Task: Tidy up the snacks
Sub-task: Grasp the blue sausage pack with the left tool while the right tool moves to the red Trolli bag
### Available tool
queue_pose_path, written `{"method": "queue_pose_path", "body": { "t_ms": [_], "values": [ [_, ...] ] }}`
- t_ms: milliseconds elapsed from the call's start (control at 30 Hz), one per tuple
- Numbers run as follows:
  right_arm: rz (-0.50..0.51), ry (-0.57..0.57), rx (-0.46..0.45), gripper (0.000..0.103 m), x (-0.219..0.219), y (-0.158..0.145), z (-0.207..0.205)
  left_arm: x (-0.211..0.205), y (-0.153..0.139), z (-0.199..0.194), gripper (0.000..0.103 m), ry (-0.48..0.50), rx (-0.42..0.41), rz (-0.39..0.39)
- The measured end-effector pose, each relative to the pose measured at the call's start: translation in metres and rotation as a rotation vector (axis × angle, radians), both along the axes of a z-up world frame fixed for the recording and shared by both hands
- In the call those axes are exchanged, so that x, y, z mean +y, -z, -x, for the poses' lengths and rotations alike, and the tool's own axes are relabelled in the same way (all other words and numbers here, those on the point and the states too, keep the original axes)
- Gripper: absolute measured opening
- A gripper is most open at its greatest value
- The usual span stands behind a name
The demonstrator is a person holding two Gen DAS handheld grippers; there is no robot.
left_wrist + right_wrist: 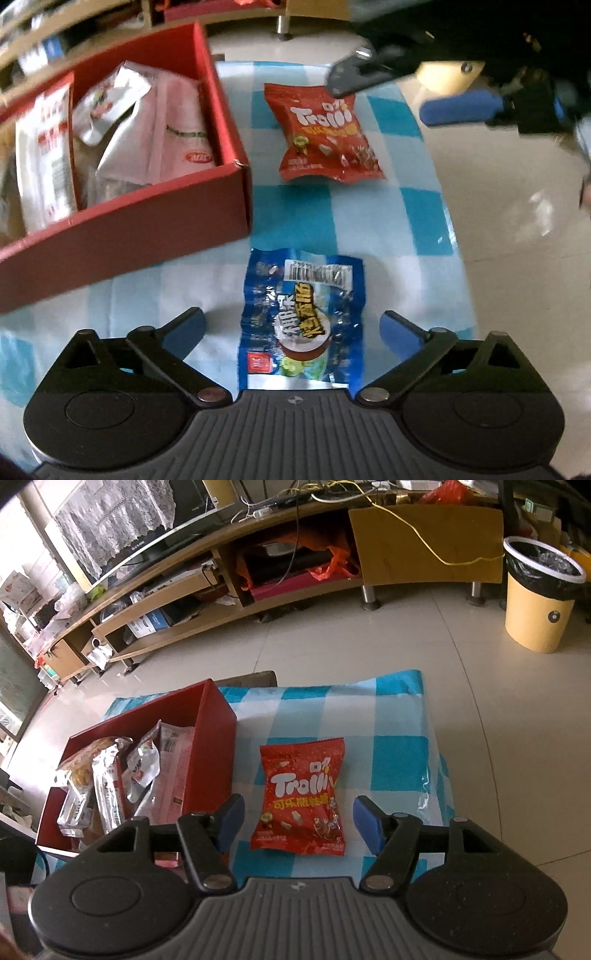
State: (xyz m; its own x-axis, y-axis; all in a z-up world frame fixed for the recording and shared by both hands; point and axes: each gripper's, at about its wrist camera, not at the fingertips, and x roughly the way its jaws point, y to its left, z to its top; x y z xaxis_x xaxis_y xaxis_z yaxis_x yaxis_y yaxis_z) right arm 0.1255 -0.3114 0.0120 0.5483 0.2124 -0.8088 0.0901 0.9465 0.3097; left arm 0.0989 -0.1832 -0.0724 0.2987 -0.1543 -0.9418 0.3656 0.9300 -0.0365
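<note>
Red box (155, 221) walls off left; cloth (424, 214) rightward lies open.

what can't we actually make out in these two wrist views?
- Blue snack packet: near end hidden under the left tongs body, left wrist view; absent from the right view.
- Red box contents: packets overlap, lower ones hidden; left view blurred.
- Right tongs: motion-blurred in left view.
- Red Trolli bag: fine print too small.

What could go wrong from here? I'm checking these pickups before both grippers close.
The blue packet lies flat and crinkly on the checked cloth; the open left gripper might pinch cloth too. The red Trolli bag sits between the open right gripper pads; its puffy film may slip. The red box looks crowded.
</note>
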Motion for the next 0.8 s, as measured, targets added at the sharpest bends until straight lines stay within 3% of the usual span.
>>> {"method": "queue_pose_path", "body": {
  "t_ms": [67,167,300,633,700,800],
  "values": [
    [0.005,-0.008,0.007,0.065,0.002,0.002,0.0,-0.004,-0.001,0.006,0.09,0.025,-0.037,-0.052],
    [0.008,-0.014,0.012,0.065,0.004,0.003,0.0,0.003,-0.008,0.008,0.075,0.036,-0.034,-0.03],
    [0.006,-0.006,0.013,0.065,0.003,0.003,-0.002,0.023,-0.015,0.005,0.074,0.005,0.018,0.01],
    [-0.041,0.081,0.035,0.066,-0.011,0.012,-0.024,0.064,-0.044,0.021,0.074,-0.02,0.014,0.06],
    [-0.061,0.065,0.058,0.072,-0.005,0.018,-0.032,0.067,-0.044,0.021,0.074,-0.018,0.021,0.068],
    [-0.017,0.031,0.087,0.072,0.014,0.028,-0.042,0.074,-0.041,0.018,0.074,-0.025,0.04,0.077]
  ]
}}
